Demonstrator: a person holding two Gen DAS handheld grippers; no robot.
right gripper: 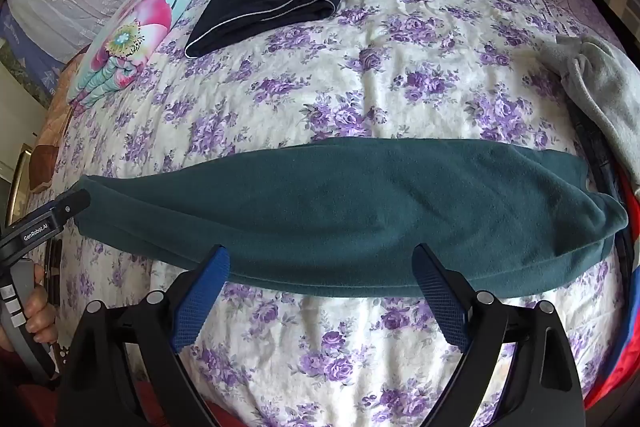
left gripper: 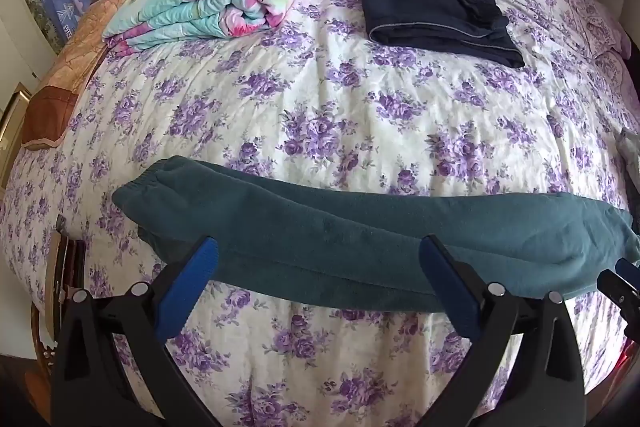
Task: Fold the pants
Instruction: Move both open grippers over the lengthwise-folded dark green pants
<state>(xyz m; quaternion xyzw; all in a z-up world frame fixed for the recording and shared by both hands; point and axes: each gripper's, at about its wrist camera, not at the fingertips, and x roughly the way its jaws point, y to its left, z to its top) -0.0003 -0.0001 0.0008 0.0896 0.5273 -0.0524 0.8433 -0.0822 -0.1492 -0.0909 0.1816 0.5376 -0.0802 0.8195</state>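
Pants (left gripper: 360,247), teal and already halved lengthwise, lie crosswise on the bed (left gripper: 320,131), long axis running left to right. Left gripper (left gripper: 318,263) hangs released near their cuff end, right gripper (right gripper: 320,275) released near their waist end, both at the near edge.

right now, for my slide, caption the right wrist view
Open right gripper poised over teal pants folded lengthwise on a floral bedspread.

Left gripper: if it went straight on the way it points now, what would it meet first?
Most likely the long teal fleece pants, lying across the purple-flowered white bedspread. The left gripper is open, its blue fingertips over the pants' near edge. Depth is unclear; it might meet the bedspread just before them.
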